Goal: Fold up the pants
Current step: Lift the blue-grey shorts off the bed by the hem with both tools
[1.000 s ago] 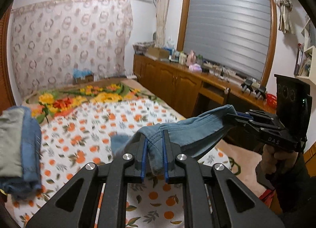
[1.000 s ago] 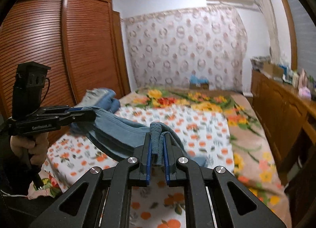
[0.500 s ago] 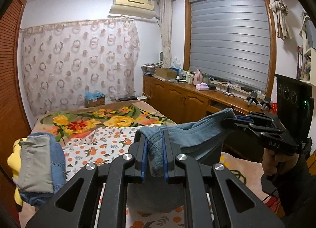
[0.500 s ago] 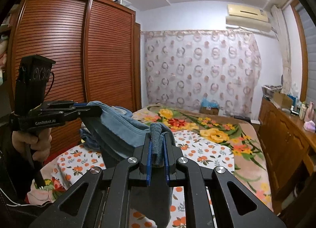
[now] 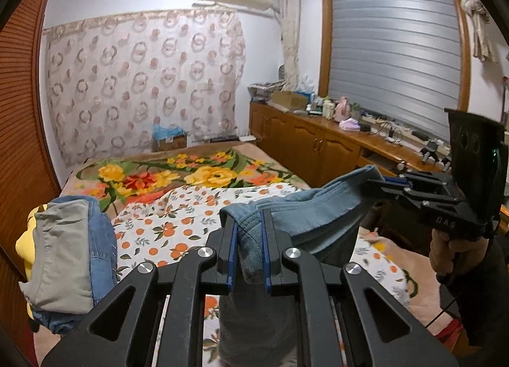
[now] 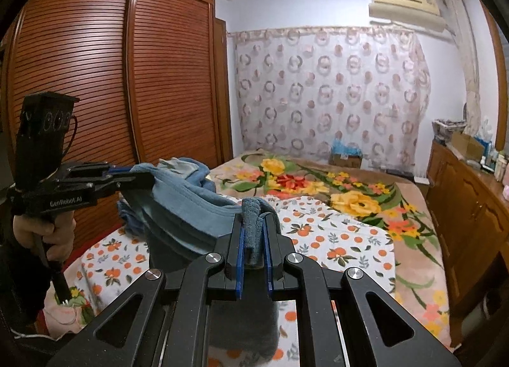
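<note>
- Both tongs are clamped tight: the left gripper (image 5: 248, 251) bites a bunched fold of the pants (image 5: 305, 211), and the right gripper (image 6: 254, 239) pinches the other end of the same band.
- The pants hang in the air between the two grippers, above the bed (image 5: 178, 224), with dark cloth drooping below the jaws.
- Soft and limp, this fabric looks light, yet thick at the band, so it should sag wherever it is unsupported.
- The thick hem seems the right hold; thinner cloth may slip.
- A pile of clothes (image 5: 66, 255) sits on the bed's left edge.
</note>
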Demonstrator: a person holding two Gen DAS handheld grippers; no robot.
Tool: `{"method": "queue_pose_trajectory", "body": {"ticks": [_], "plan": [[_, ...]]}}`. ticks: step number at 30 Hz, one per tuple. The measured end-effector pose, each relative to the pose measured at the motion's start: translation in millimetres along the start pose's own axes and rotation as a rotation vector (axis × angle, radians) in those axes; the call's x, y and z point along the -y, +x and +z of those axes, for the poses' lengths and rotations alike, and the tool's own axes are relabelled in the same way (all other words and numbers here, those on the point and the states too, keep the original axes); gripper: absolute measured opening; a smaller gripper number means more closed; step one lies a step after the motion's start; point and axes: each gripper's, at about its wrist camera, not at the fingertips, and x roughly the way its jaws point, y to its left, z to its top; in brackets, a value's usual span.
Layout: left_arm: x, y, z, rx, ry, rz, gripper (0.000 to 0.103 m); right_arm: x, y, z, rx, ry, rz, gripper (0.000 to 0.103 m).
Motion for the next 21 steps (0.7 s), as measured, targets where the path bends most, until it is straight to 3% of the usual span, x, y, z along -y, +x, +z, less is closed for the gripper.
{"method": "queue_pose_trajectory", "body": {"ticks": [15,21], "plan": [[-61.0,93.8,45.4,-0.051,-0.054,0.033,0.014,59.7,135.3,85.1,-0.055,-0.016,0.007,0.01],[-77.5,109.7,87.9,-0.001,-0.052,0.064,0.014,76.8,177.8,117.6,-0.023,-0.019,-0.016,0.01]]}}
